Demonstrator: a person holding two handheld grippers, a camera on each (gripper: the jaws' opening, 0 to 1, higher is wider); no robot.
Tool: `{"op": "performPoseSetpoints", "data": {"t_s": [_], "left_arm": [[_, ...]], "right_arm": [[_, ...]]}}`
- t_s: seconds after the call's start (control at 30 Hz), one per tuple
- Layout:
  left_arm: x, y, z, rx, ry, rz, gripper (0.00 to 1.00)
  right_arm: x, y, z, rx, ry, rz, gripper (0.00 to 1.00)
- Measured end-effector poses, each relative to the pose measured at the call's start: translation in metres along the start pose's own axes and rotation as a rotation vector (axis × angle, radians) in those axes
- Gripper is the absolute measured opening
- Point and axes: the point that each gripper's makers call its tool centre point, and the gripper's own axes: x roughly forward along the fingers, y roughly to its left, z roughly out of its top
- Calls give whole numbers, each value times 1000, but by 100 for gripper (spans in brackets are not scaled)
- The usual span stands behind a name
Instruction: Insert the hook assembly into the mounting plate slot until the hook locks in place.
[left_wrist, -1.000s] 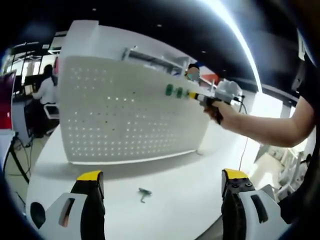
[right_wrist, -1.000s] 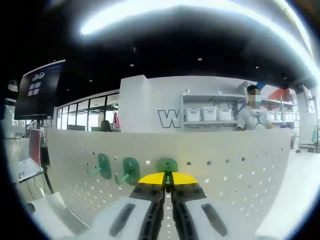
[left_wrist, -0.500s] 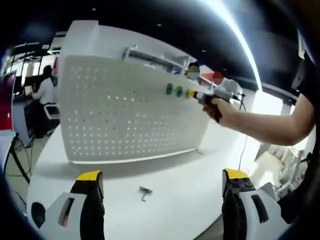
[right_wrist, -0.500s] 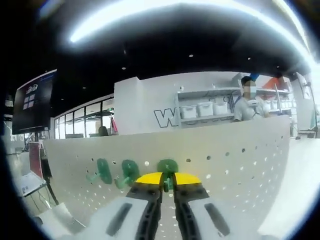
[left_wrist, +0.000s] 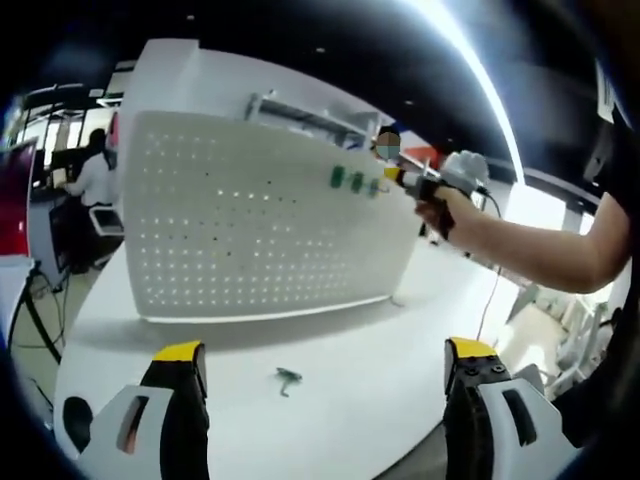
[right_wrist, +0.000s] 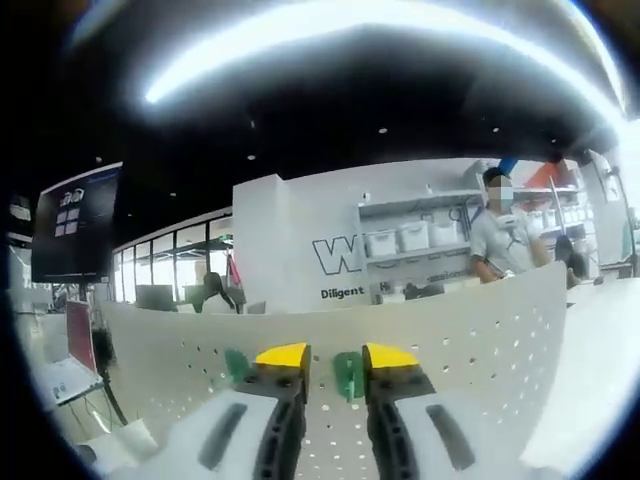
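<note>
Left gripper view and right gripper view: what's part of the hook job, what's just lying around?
Job:
- pegboard
- green hooks on it
- right gripper, jaws parted around a hook
- spare hook on the table

Lying about:
- table
- shelf bins
- wall screen

Pegboard, hooks and table: surface finishes

Mounting plate (left_wrist: 260, 215): off-white perforated sheet, smooth, matt, looks like painted metal or plastic. Green hooks (left_wrist: 354, 181): smooth plastic with a slight sheen. Table (left_wrist: 340, 340): white, smooth, faintly glossy top. Small loose hook (left_wrist: 288, 379) on the table: dull grey, metallic look. Left gripper (left_wrist: 325, 400): light grey matt plastic shells, black jaws, yellow tips of a matt, rubbery look; right gripper (right_wrist: 335, 362) alike
</note>
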Motion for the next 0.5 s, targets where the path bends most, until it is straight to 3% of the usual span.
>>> {"op": "performPoseSetpoints", "data": {"t_s": [0.1,0.17,0.3,0.5], "left_arm": [[-3,-2,-3,-3,7,-2,100],[-4,-4,-4,-10,12,-5,100],[-6,-9,-6,-12,18,-15,100],[-7,-17,-9,-4,29,-33,100]], "right_arm": [[-14,2,-2,-10,17,9,19],[-26,2,0,45,12,9,19],[-47,6,2,25,23,23,20],[-78,10,-13,6,81,51,21]]}}
